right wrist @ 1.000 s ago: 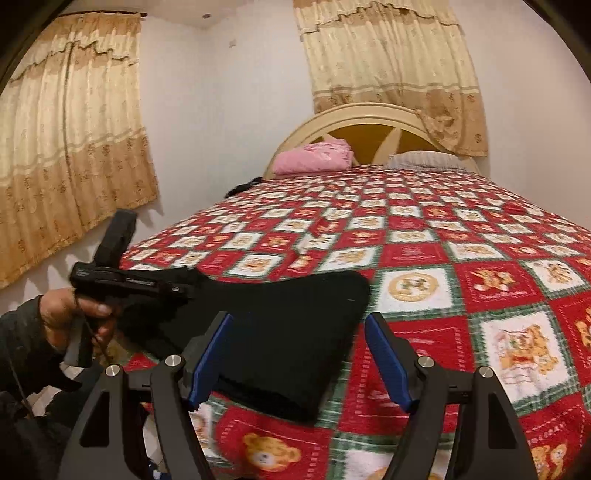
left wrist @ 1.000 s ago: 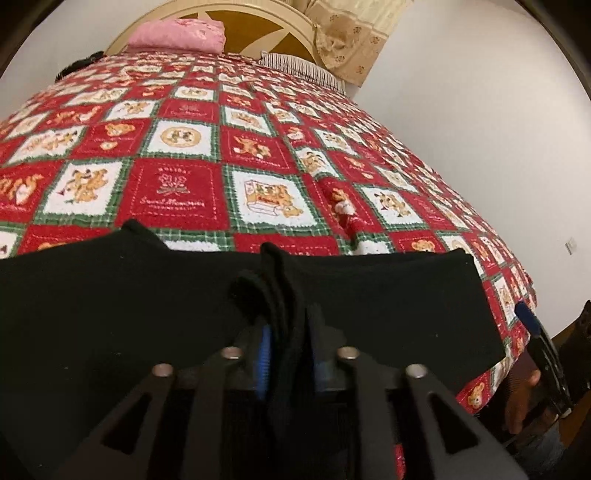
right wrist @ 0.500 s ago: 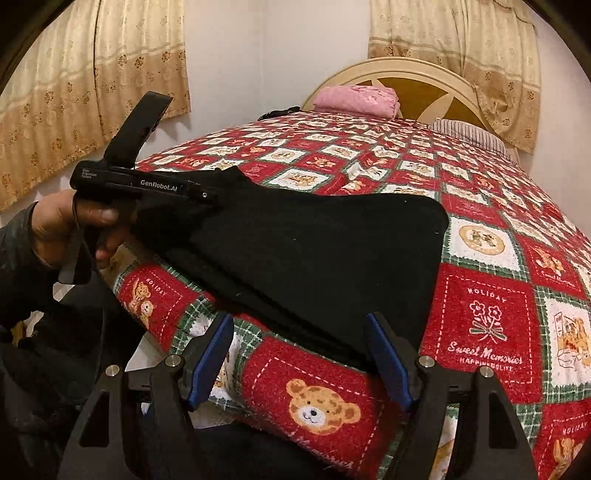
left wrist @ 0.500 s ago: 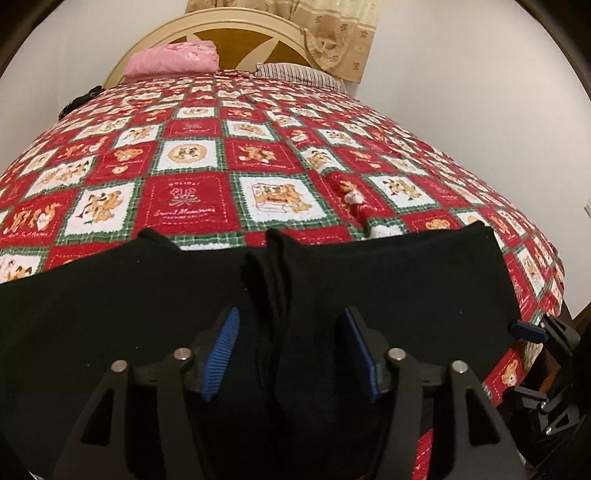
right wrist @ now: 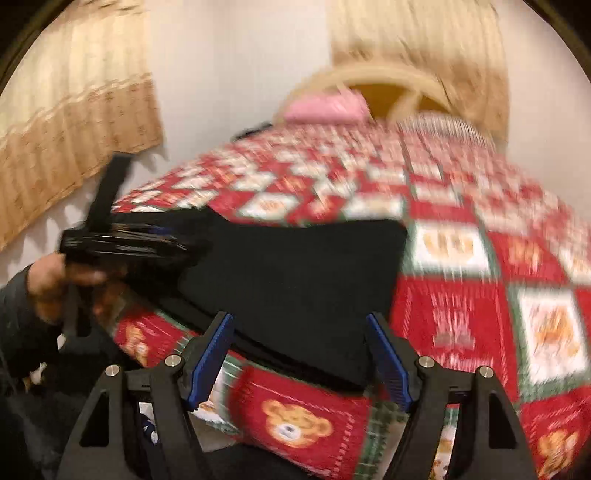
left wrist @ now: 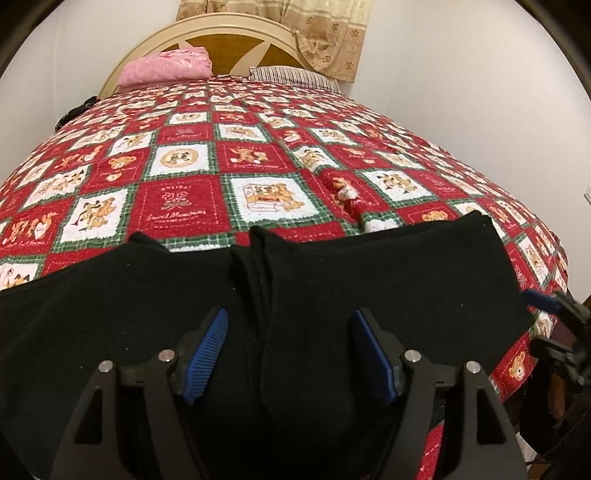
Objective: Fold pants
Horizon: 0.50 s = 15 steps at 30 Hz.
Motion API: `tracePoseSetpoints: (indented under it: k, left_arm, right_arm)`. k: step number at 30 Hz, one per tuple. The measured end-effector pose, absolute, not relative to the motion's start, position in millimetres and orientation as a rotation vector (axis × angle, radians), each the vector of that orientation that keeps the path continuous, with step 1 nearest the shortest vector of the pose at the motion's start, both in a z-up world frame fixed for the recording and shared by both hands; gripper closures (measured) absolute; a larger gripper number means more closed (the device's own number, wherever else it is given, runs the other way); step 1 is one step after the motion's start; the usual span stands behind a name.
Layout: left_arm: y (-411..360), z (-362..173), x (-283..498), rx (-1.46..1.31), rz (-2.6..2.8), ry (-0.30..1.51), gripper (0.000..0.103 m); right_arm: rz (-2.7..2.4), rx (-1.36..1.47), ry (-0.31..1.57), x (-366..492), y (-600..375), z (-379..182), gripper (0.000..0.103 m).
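Near the foot edge of the bed [left wrist: 288, 162], on the red teddy-bear quilt [left wrist: 177, 206]: black pants [left wrist: 388, 280], lying flat across the quilt, folded, with a bunched ridge of cloth running down the middle. Left gripper [left wrist: 290, 350] low over that ridge, jaws apart after just opening; blue pads [left wrist: 207, 350] on either side of the ridge, not pressing it. Right gripper [right wrist: 301, 360] at the bed's corner, jaws apart, hovering just above the near edge of the pants, nothing clamped; right wrist view motion-blurred. From that view, left gripper seen side-on over the pants' left end, gripped by a hand [right wrist: 55, 280] in a dark sleeve. Far from the pants, at the headboard [left wrist: 236, 33]: pink pillow [left wrist: 166, 66] and striped pillow [left wrist: 295, 75]. Beige curtains [right wrist: 70, 103] on the wall behind the bed.
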<state>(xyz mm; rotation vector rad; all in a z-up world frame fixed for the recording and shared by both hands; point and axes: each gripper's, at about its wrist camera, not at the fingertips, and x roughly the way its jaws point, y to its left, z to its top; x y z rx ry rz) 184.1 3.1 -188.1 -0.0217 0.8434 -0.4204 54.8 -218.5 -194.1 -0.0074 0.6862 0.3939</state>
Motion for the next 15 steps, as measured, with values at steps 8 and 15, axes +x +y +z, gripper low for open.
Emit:
tracePoseSetpoints:
  k: [8,15]
  left_arm:
    - [4,-183,177,-0.014,-0.417,0.841,0.026]
    - [83,-163,161,-0.002,-0.279,0.762,0.026]
  right_arm:
    - [0.364,0.015,0.691,56,-231,-187,0.028]
    - [0.374,-0.002,0.597,56,-220,-162,0.028]
